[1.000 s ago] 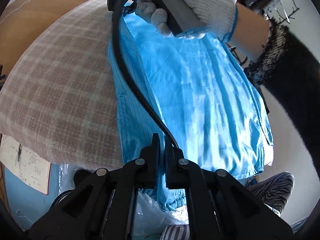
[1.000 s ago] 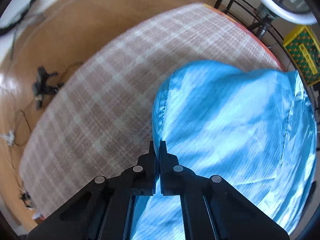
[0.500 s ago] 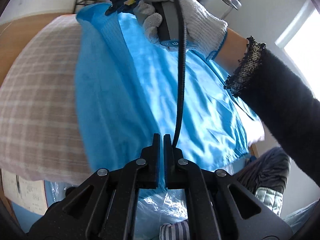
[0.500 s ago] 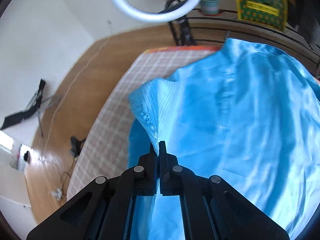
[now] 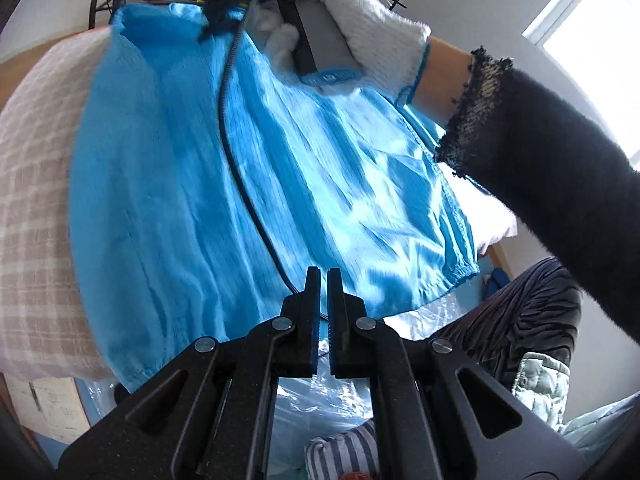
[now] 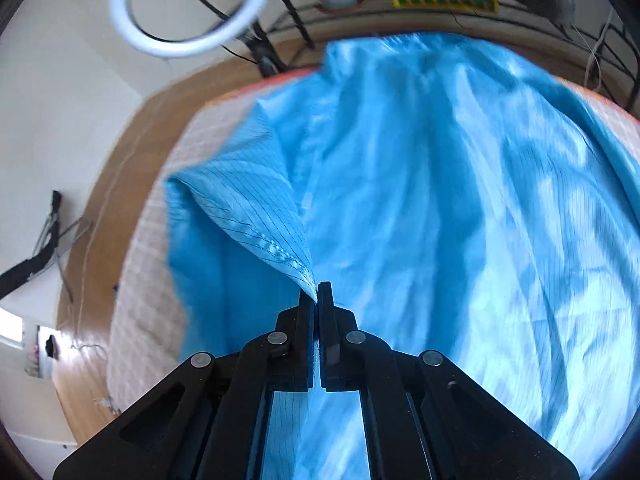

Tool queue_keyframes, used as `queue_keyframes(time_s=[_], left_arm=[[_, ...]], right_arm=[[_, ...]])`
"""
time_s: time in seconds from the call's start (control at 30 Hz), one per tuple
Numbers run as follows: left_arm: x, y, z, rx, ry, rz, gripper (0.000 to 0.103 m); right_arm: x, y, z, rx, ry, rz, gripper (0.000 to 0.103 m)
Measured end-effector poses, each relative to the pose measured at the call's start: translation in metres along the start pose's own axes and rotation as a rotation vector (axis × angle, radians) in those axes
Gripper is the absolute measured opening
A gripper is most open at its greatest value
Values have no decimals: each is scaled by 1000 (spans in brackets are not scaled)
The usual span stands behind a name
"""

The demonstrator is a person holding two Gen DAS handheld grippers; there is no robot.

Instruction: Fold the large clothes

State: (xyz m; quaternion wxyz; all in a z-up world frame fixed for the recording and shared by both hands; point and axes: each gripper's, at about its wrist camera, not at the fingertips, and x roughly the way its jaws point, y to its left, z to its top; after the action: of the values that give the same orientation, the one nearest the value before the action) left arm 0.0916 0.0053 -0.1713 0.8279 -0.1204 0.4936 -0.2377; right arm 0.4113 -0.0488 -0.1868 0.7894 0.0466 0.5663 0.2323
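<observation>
**Carrying the side of the blue garment over for a fold**

I have the blue garment (image 6: pixel 440 200) spread over the checked blanket (image 5: pixel 36 208), and I am in the middle of turning one side of it across the rest. My right gripper (image 6: pixel 319 292) is pinched tight on a stitched edge (image 6: pixel 276 248), which rises off the cloth in a peak up to the jaws. My left gripper (image 5: pixel 323 276) is closed as well, with blue fabric caught between its pads near the hem by the elastic cuff (image 5: pixel 460 272). In the left view my gloved hand (image 5: pixel 348 12) holds the other tool at the far end of the garment, its black cable (image 5: pixel 236 168) trailing across the cloth.

As I judge it, the fold is half made: the edge is lifted but not yet laid down. Next I need to carry both pinched points across together, keep the edge taut between them so it lands straight, lower it flat, and only then let go. The cable could snag the cloth.
</observation>
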Motion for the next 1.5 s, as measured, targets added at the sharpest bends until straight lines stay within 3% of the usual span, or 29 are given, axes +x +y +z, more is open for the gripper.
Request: queue_keyframes(time_s=[0.07, 0.13, 0.23, 0.37, 0.5, 0.67, 0.7, 0.8, 0.9, 1.17, 1.4, 1.5], left_arm=[[-6, 4, -1, -3, -6, 9, 1], [-15, 13, -5, -12, -20, 41, 1], [-33, 25, -15, -30, -49, 57, 1], [-73, 48, -34, -88, -147, 77, 1], [-89, 69, -58, -206, -208, 124, 1], [-79, 85, -61, -266, -183, 138, 1], [-78, 85, -59, -264, -183, 146, 1], [-73, 83, -54, -267, -179, 142, 1], [-70, 80, -53, -245, -175, 164, 1], [-58, 71, -49, -217, -149, 161, 1], [-50, 56, -35, -167, -135, 163, 1], [-48, 64, -27, -176, -132, 188, 1]], right_arm=[[-1, 7, -1, -80, 2, -60, 6], [-15, 20, -4, -163, -23, -72, 27], [-41, 36, -6, -205, -68, 3, 36], [-27, 71, 7, -227, 11, 113, 48], [25, 90, 25, -200, 75, 66, 50], [58, 86, 43, -96, 69, 93, 50], [61, 86, 47, -85, 61, 103, 49], [68, 85, 53, -77, 49, 117, 4], [63, 64, 54, -20, 22, 119, 3], [-1, -38, 18, 145, -101, 190, 3], [15, -63, 22, 158, -51, 118, 3], [28, -60, 34, 134, -17, 157, 3]])
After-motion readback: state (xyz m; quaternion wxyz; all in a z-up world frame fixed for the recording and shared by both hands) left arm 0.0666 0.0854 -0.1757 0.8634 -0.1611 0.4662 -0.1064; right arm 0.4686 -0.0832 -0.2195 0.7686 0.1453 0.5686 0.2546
